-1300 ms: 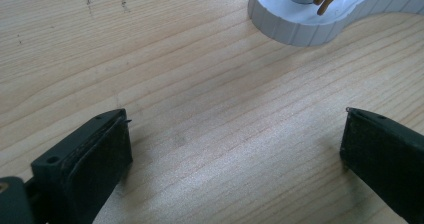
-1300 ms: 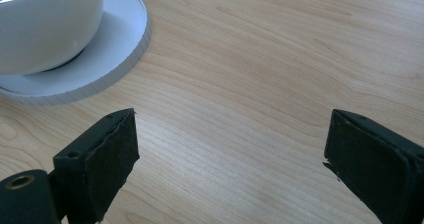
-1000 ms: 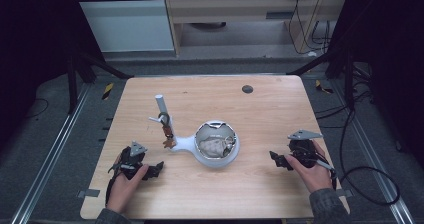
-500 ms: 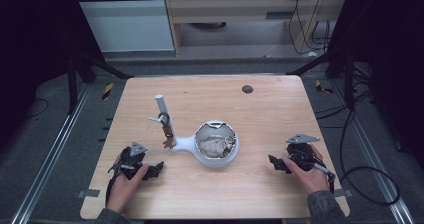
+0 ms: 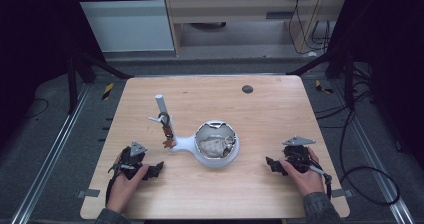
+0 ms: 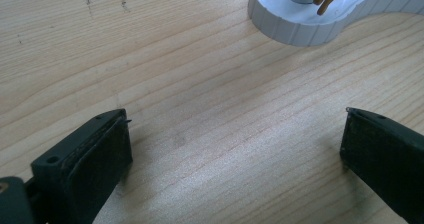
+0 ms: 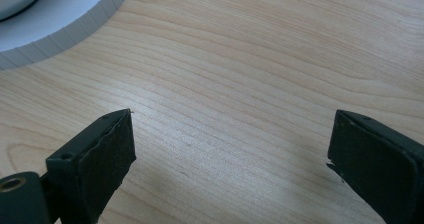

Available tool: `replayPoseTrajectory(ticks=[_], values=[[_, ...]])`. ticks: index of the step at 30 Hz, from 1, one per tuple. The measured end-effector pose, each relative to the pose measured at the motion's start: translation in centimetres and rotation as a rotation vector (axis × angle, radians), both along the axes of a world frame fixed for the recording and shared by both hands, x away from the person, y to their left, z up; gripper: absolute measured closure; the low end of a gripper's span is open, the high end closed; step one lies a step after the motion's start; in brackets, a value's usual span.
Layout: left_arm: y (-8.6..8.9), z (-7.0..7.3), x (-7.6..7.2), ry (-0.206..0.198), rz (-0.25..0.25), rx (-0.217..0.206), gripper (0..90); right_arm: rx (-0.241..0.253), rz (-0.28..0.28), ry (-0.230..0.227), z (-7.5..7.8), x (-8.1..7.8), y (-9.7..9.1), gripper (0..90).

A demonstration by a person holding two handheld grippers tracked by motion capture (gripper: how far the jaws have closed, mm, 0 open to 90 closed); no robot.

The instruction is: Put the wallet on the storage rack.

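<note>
High view: white stand [image 5: 210, 154] at table [image 5: 280, 109] centre, something crumpled in its bowl; left gripper [image 5: 152, 170] near its handle side, right gripper [image 5: 272, 165] well apart opposite.
Left gripper view: jaws spread, empty; stand rim ahead.
Right gripper view: same. Approach low, centred.

No text, label, brand, number or sign can be read in any of the views. The wooden bench [image 5: 280, 119] carries no lettering, and the white stand [image 5: 186, 144] with its bowl shows no print that can be made out.
</note>
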State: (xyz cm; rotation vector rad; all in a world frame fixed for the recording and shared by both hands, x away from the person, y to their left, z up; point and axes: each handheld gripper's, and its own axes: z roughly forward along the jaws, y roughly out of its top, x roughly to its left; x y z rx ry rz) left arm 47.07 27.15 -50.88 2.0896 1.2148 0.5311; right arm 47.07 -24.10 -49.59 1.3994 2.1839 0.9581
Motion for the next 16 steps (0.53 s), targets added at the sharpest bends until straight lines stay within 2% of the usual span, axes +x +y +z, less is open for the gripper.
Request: replayPoseTrajectory(ticks=[6,8,10,16], values=[[0.0,0.0,0.0,0.0,0.0,0.0,0.0,0.014,-0.029,-0.002,-1.1,0.2,0.6,4.1],[0.0,0.0,0.0,0.0,-0.001,0.001,0.0,-0.02,-0.039,-0.033,-1.6,0.0,0.9,3.3],[0.0,0.0,0.0,0.0,0.0,-0.001,0.0,-0.042,-0.045,-0.038,-1.7,0.0,1.1,2.4],[0.0,0.0,0.0,0.0,0.001,-0.001,0.0,-0.041,-0.051,-0.037,-1.7,-0.2,1.2,2.3]])
